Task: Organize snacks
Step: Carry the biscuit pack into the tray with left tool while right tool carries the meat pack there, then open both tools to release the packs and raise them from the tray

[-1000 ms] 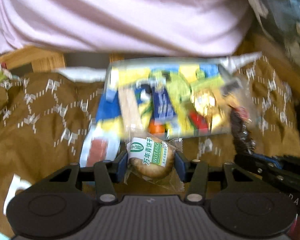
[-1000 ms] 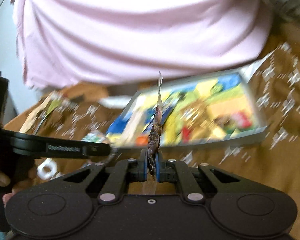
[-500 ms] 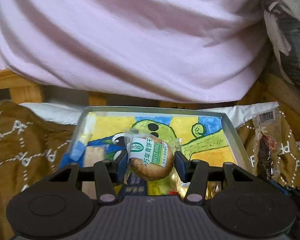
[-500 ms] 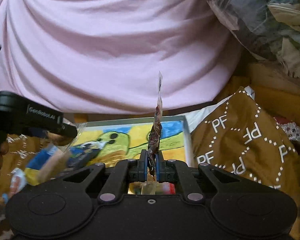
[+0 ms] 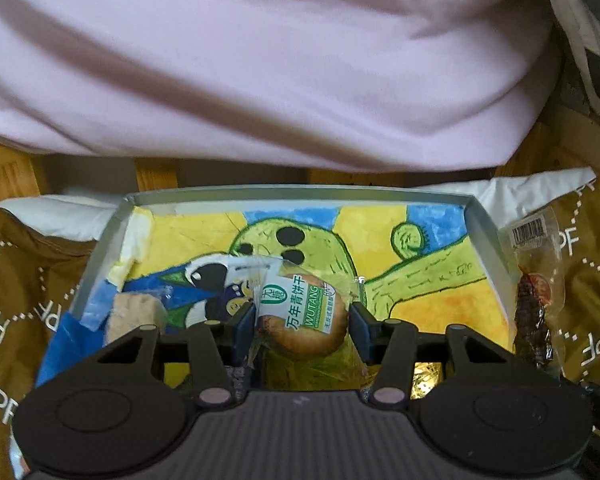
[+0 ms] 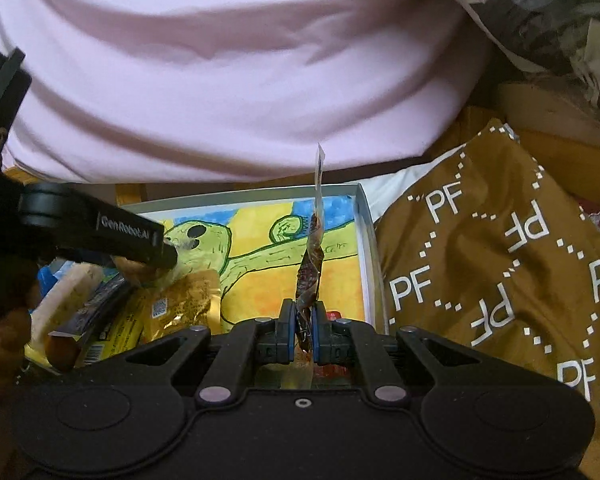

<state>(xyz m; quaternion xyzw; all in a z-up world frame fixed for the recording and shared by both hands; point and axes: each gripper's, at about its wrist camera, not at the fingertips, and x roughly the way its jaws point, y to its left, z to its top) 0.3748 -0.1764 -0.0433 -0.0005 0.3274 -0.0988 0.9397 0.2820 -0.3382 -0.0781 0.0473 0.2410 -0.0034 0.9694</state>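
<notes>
The wrapped biscuit [image 5: 302, 322] is judged light and brittle, its film slippery, so it is best held across its width. It is clamped between the left gripper [image 5: 303, 324] jaws, above the painted tray [image 5: 482, 236]. A thin, limp jerky packet [image 6: 312, 268] is pinched upright in the nearly closed right gripper [image 6: 303, 334].

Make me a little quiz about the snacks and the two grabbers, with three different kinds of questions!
1. True or false: the left gripper is empty.
2. What does the right gripper pinch? A) a gold packet B) a thin clear packet of dark dried snack C) a spoon
3. Fill in: the tray has a drawing of a green ____ on its floor.

Key:
1. False: it holds a round cake in a wrapper with a green label.
2. B
3. cactus
</notes>
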